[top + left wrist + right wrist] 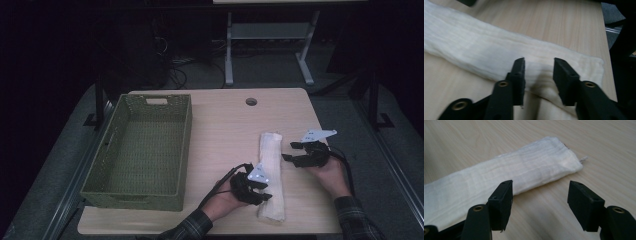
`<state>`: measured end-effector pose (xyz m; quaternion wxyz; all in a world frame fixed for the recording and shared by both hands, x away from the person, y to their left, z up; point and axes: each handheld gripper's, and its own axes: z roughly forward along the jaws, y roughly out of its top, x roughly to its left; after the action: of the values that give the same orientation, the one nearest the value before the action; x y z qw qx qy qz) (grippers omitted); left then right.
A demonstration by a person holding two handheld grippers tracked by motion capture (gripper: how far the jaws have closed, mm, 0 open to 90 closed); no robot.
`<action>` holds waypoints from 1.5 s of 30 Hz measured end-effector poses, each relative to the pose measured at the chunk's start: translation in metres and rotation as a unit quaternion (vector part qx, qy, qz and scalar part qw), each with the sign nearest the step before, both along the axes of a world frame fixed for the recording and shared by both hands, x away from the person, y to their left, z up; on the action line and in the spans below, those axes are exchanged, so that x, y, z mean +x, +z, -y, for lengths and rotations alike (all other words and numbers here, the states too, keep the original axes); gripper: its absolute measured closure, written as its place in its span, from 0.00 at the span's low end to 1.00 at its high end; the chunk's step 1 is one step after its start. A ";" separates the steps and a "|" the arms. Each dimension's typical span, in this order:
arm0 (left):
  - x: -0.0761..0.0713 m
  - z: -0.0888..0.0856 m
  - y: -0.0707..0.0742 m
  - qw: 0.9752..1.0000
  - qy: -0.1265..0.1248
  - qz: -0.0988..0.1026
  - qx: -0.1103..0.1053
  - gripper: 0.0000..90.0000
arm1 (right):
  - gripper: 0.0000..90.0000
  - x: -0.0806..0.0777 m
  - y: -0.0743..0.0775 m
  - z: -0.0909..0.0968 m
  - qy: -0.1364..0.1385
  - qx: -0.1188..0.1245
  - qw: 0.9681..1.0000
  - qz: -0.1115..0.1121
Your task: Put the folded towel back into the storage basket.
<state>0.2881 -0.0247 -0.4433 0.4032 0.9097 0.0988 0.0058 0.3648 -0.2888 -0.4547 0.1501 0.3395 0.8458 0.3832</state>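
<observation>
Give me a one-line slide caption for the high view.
Two open hand-held grippers, left and right, flank a folded white cloth beside a green basket.

Cream folded cloth [271, 170] flat on table [220, 135].

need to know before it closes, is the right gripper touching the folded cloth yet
Cannot tell. In the right gripper view the right gripper stands open, one jaw overlapping the folded cloth, with neither contact nor gap plain.
</observation>
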 end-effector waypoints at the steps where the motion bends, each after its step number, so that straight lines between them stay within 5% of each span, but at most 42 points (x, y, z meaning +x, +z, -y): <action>1: 0.002 0.001 0.001 1.000 -0.006 -0.002 -0.002 0.58 | 0.40 -0.002 0.000 0.000 -0.002 -0.001 1.000 -0.001; 9: 0.025 0.015 0.000 0.999 -0.042 0.013 0.012 0.35 | 0.40 -0.003 0.000 0.001 -0.002 0.010 1.000 -0.002; 16: 0.030 0.027 -0.014 0.996 -0.080 0.015 0.041 0.29 | 0.40 -0.001 0.000 0.002 0.000 0.014 1.000 0.004; 23: 0.030 0.033 -0.025 0.995 -0.085 0.019 0.053 0.25 | 0.40 -0.001 -0.001 0.002 -0.003 0.016 1.000 -0.001; 30: 0.029 0.030 -0.024 0.996 -0.070 0.018 0.047 0.39 | 0.41 -0.001 -0.001 0.002 0.000 0.019 1.000 0.003; 37: 0.028 0.029 -0.022 0.997 -0.058 0.010 0.043 0.80 | 0.40 -0.002 0.000 0.002 0.011 0.028 1.000 0.008; 45: 0.023 0.024 -0.019 0.998 -0.040 -0.006 0.043 0.89 | 0.38 -0.004 0.004 0.002 0.053 0.046 0.997 0.019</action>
<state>0.3112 -0.0485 -0.4620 0.3631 0.9295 0.0646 -0.0111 0.3604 -0.2907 -0.4506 0.1298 0.2933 0.8411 0.4355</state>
